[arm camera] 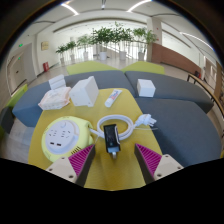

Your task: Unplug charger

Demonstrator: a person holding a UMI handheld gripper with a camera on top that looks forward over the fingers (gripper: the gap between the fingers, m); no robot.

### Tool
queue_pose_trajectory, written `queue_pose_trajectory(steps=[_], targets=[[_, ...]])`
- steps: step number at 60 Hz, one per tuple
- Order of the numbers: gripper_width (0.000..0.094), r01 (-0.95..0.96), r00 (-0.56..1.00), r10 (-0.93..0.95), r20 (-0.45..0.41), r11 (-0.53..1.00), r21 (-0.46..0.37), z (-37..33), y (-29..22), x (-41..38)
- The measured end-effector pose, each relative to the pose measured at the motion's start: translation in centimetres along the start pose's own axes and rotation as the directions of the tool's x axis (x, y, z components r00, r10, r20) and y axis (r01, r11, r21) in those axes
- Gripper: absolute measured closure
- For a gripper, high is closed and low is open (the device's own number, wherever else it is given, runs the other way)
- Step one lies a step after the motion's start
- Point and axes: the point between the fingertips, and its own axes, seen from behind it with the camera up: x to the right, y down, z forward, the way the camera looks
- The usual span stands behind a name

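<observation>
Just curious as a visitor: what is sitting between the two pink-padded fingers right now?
In the gripper view, the white charger lies on the yellow table between the fingers of the open gripper, untouched, with the round power strip beside it.

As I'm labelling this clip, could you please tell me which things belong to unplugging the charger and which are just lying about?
Job: charger, its cable, power strip, open gripper.
Lying about: white boxes, small cube, remote, plants.
</observation>
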Motion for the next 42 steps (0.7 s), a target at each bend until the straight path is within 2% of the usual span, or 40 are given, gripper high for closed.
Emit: queue_pose_trajectory(steps=[2, 10, 18, 21, 32, 42], targets=[[0.0085, -0.006, 1.0, 0.006, -0.021, 1.0, 0.015, -0.5, -0.1, 0.6], [0.0093, -0.025, 1.0, 0.025, -0.009, 0.998, 0.061, -3.8, -1.0, 0.7], [0.0096, -0.009, 0.999, 0.004, 0.053, 0.995, 0.097, -9.6, -1.4, -0.6], [0.0096, 0.008, 0.997, -0.017, 0.075, 0.993, 0.12, -12.3, -1.4, -1.4], [0.0095, 0.086, 0.992, -0.102, 0.07, 0.976, 0.201, -20.7, -0.2, -3.6], [0.0088, 0.16, 0.98, -0.183, 0.082, 0.959, 0.233, -24.4, 1.5, -6.3]])
